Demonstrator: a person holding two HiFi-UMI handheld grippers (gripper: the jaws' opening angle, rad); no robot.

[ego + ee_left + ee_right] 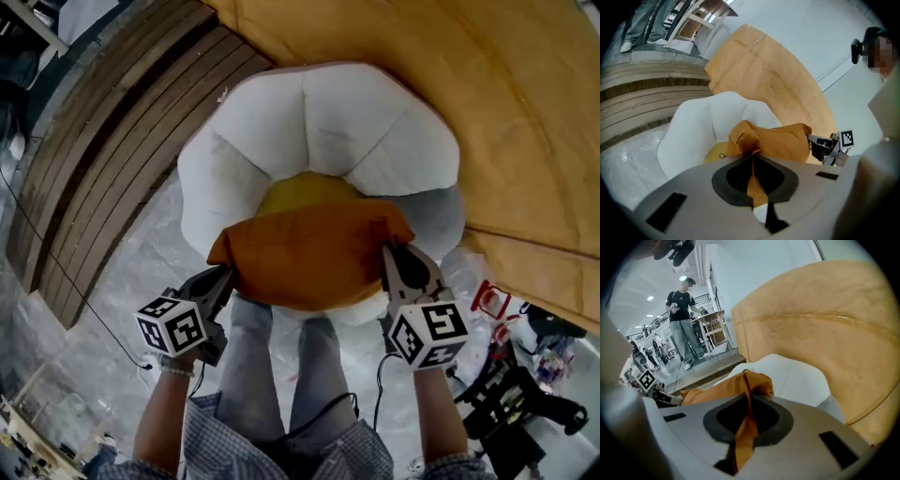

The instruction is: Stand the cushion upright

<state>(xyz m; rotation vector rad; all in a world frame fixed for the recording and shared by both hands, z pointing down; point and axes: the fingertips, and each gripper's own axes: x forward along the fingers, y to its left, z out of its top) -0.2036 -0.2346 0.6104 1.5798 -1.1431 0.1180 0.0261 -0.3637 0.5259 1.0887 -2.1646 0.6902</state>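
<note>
An orange cushion [314, 253] hangs in the air above the seat of a white padded armchair [319, 131]. My left gripper [223, 278] is shut on the cushion's left corner [752, 176], with a fold of orange cloth pinched between its jaws. At the cushion's right corner [743, 434] my right gripper [389, 262] is shut on the cloth as well. A yellow seat pad [305, 192] shows behind the cushion. Each gripper appears in the other's view, the right gripper [820, 145] at the cushion's far end.
A large tan curved panel [469, 112] stands behind and right of the chair. Wooden steps [112, 141] run along the left. Cables and dark gear [511, 403] lie on the floor at the right. A person [684, 319] stands far off by a wooden table [712, 329].
</note>
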